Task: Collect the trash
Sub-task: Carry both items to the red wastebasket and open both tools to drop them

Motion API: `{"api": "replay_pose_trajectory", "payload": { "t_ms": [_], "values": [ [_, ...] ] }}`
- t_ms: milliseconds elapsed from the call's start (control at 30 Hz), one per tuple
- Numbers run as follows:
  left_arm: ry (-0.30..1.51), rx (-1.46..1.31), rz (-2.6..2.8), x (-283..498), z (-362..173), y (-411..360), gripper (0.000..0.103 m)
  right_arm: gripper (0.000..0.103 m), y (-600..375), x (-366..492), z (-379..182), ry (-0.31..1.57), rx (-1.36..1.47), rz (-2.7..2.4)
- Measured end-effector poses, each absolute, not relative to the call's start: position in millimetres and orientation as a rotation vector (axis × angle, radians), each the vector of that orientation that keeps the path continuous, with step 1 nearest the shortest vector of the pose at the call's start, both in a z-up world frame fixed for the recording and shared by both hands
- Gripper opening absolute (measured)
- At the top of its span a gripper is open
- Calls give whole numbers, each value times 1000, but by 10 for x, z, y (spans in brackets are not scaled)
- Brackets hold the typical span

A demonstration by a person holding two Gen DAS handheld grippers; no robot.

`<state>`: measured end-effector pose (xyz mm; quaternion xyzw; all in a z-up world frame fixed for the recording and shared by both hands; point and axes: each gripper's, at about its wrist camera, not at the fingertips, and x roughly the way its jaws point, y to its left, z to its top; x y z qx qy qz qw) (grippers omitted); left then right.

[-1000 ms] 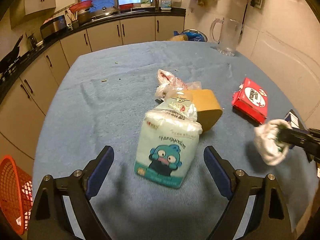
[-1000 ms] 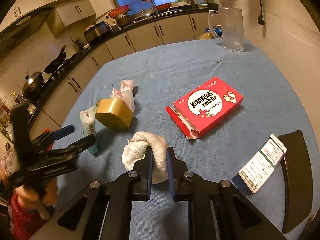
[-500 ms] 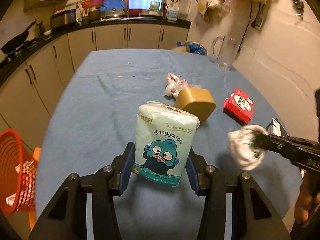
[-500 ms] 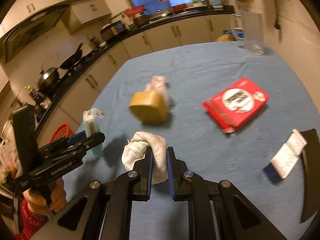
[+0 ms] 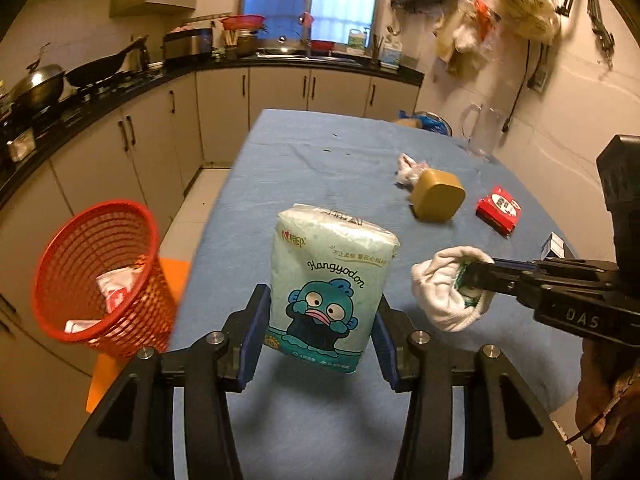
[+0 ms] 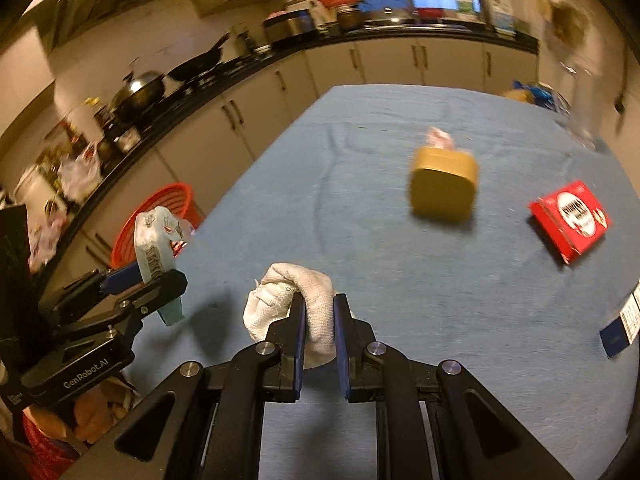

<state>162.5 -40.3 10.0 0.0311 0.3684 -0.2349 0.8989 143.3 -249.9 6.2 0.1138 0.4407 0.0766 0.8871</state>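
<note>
- Tissue pack (image 5: 334,288): soft and light, best squeezed at its flat sides; left gripper (image 5: 320,334) clamps it above the table (image 5: 304,160).
- Rag (image 6: 294,304): limp, pinched by right gripper (image 6: 320,330).
- Basket (image 5: 96,264) at nine o'clock.

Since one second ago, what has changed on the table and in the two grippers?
The left gripper closed its jaws on the tissue pack, lifted it off the table and carried it toward the red basket. The right gripper stayed shut on the white cloth and moved the same way. The yellow box and red box stayed put.
</note>
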Motion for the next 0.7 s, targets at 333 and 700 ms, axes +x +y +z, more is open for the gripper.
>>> {"api": "replay_pose_trajectory", "payload": {
  "t_ms": [333,700],
  "values": [
    [733,-6,-375,1654,202,245,47,15,-1910,1588,207,904,163,256],
    [727,-24,-182,1986,283,1152,47,15,-1305,2009,395,905,149,371]
  ]
}}
